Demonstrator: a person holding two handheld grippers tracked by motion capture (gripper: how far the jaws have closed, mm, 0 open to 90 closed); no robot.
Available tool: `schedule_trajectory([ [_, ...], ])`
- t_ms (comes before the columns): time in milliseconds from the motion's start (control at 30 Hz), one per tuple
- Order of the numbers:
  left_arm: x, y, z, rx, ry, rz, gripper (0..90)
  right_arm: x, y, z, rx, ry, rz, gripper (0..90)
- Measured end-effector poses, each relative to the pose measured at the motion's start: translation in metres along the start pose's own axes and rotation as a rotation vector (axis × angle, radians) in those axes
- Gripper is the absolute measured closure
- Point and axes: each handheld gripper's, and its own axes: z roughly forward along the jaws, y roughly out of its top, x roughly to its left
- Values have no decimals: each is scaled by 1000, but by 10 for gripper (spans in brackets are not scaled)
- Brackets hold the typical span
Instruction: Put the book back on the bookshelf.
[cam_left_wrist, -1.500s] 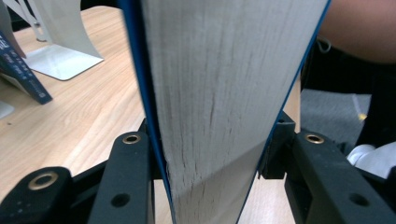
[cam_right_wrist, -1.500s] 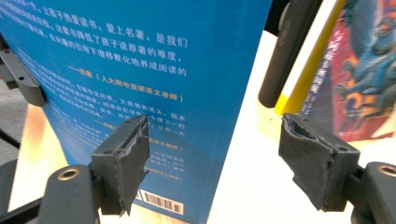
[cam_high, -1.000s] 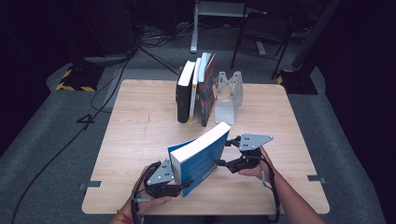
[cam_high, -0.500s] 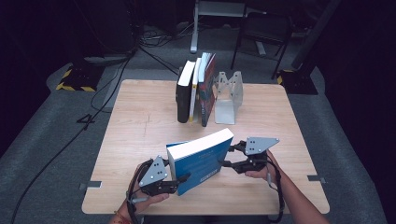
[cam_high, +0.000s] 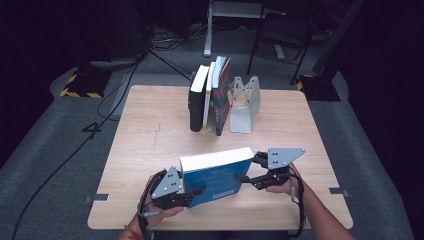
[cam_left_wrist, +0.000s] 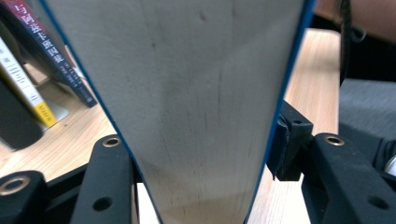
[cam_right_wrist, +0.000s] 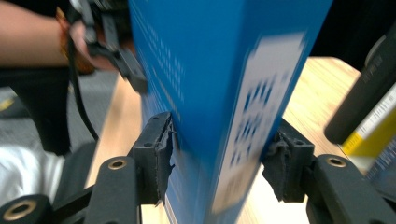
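Near the front edge of the wooden table (cam_high: 150, 130), a thick blue-covered book (cam_high: 216, 176) is held up between the two grippers, its long axis running roughly from nine to three o'clock in the high view, white page block facing up and away, blue cover facing the person. The left gripper (cam_high: 192, 192) takes it at the lower left corner, at about seven o'clock of the book; in the left gripper view the page edge (cam_left_wrist: 187, 93) fills the space between the two black jaws, both blue cover edges lying against the pads, so this gripper is pinching the book across its thickness. The left hand (cam_high: 160, 212) comes up from the bottom edge, the gripper pointing toward two o'clock. The right gripper (cam_high: 245, 172) meets the book at its right end, at about three o'clock, pointing toward nine o'clock, with the right hand (cam_high: 282, 182) and forearm angled in from five o'clock. In the right gripper view the spine end of the book (cam_right_wrist: 224, 93) stands between the jaws; the right pad (cam_right_wrist: 280, 163) touches the cover, the left pad (cam_right_wrist: 161, 149) sits just beside it, the jaws having just eased slightly wider, and the blur leaves it unclear whether both press. Farther off, at twelve o'clock, a row of upright books (cam_high: 210, 95) leans against a metal bookend (cam_high: 245, 105).
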Motion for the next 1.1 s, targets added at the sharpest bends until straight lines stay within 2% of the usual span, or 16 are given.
schedule_trajectory([
  [33,5,1,3,-16,-13,-28,468,0,3,0,-26,-8,15,480],
  [167,14,4,10,-22,-38,-53,457,1,7,-4,-51,-30,28,509],
  [300,24,13,25,-33,-104,-81,461,0,7,-14,-55,-41,51,522],
  [400,28,21,40,-25,-133,-66,460,1,7,-24,-30,-84,55,525],
  [433,28,21,40,-25,-133,-66,460,1,7,-24,-30,-84,55,525],
  [467,30,25,47,-21,-152,-58,460,2,6,-30,-23,-101,54,527],
  [567,34,33,63,-18,-194,-67,430,4,2,-51,-32,-143,83,552],
  [600,36,40,74,-16,-211,-51,418,5,1,-56,-33,-149,89,559],
  [633,36,40,74,-16,-211,-51,405,5,1,-56,-33,-149,89,559],
  [700,38,47,84,-2,-234,-36,396,7,-2,-66,-31,-169,95,572],
  [800,36,55,95,17,-243,-3,360,11,-7,-81,-8,-193,94,588],
  [933,35,58,101,29,-255,13,328,16,-7,-86,4,-200,79,590],
  [1100,34,53,95,55,-210,16,304,15,-5,-86,19,-189,81,583],
])
